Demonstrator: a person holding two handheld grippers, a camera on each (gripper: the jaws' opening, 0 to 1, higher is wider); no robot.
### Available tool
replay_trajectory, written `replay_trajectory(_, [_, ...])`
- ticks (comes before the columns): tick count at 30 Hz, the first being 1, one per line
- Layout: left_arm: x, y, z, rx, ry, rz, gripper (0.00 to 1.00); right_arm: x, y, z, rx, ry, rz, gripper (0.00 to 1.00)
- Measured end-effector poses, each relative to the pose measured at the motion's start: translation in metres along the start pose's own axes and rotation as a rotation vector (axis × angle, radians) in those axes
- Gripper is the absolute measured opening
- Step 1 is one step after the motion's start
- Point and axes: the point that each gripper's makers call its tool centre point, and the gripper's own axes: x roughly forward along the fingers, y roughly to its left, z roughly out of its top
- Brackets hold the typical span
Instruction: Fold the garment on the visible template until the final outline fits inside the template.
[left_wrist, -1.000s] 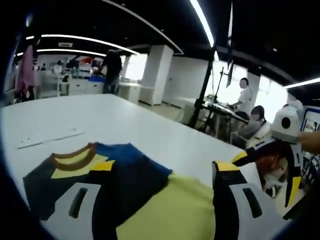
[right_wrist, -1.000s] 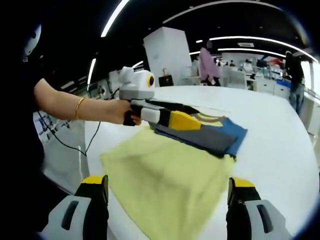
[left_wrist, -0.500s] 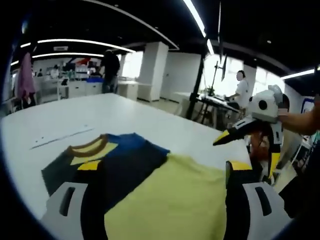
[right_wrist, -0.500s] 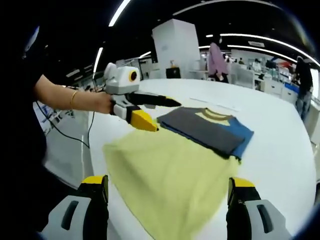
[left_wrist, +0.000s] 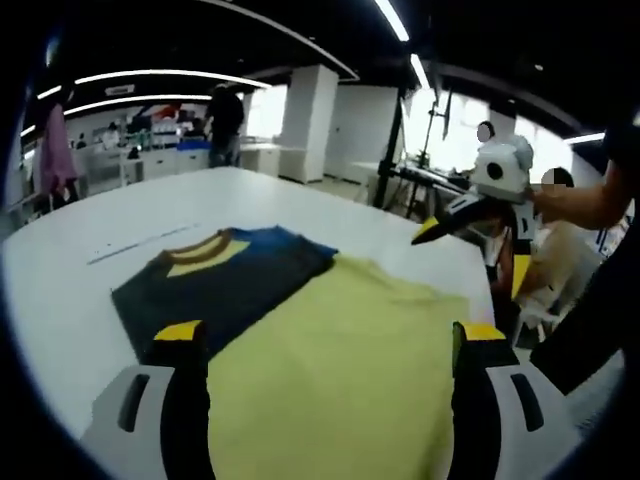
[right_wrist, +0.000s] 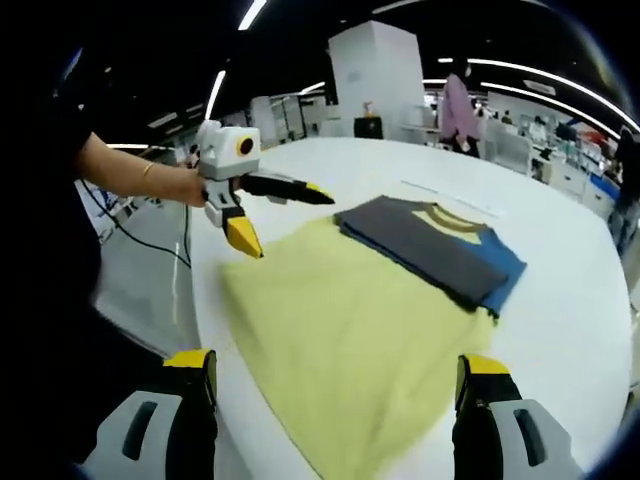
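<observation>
A large white table (right_wrist: 560, 330) spreads under everything, its surface reaching back toward a bright open workroom. On it lies the garment (right_wrist: 380, 300), a shirt spread flat: its broad pale-yellow body takes up the near part, and a dark grey panel with a blue sleeve edge and a tan collar is folded over the far end. In the left gripper view the same garment (left_wrist: 330, 350) runs from between that view's own jaws up to the collar. A thin pale strip (left_wrist: 135, 245) lies on the table just beyond the collar; it may be a line of tape, though it is too small to be sure.

The left gripper (right_wrist: 285, 215) hangs above the near-left corner of the yellow cloth, jaws spread wide with nothing between them. The right gripper (left_wrist: 470, 235), seen from the left gripper view, is raised off the table beside the garment's far edge, jaws also parted wide and empty.
</observation>
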Motion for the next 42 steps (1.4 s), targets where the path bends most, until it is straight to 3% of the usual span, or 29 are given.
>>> replay_trajectory(11, [-0.036, -0.013, -0.031, -0.035, 0.049, 0.010, 0.99, 0.001, 0.012, -0.025, -0.050, 0.098, 0.043, 0.95])
replay_trajectory(21, [-0.057, -0.024, -0.063, -0.089, 0.101, 0.008, 0.89, 0.000, 0.011, -0.045, -0.042, 0.126, 0.042, 0.83])
replay_trajectory(26, [-0.067, -0.029, -0.081, -0.077, 0.142, 0.017, 0.84, -0.002, 0.010, -0.058, -0.055, 0.152, 0.036, 0.79])
replay_trajectory(28, [-0.071, -0.031, -0.090, -0.064, 0.168, 0.015, 0.77, -0.002, 0.009, -0.061, -0.057, 0.158, 0.036, 0.76])
replay_trajectory(30, [-0.075, -0.035, -0.095, 0.000, 0.193, -0.001, 0.69, -0.001, 0.006, -0.067, -0.066, 0.174, 0.024, 0.74])
replay_trajectory(33, [-0.077, -0.036, -0.101, 0.020, 0.211, 0.013, 0.67, -0.001, 0.005, -0.073, -0.077, 0.186, 0.016, 0.71])
replay_trajectory(37, [-0.082, -0.034, -0.109, 0.021, 0.237, 0.016, 0.57, -0.002, 0.003, -0.078, -0.091, 0.199, 0.010, 0.65])
replay_trajectory(42, [-0.087, -0.031, -0.118, 0.061, 0.277, 0.027, 0.54, -0.004, -0.001, -0.085, -0.108, 0.216, 0.008, 0.57])
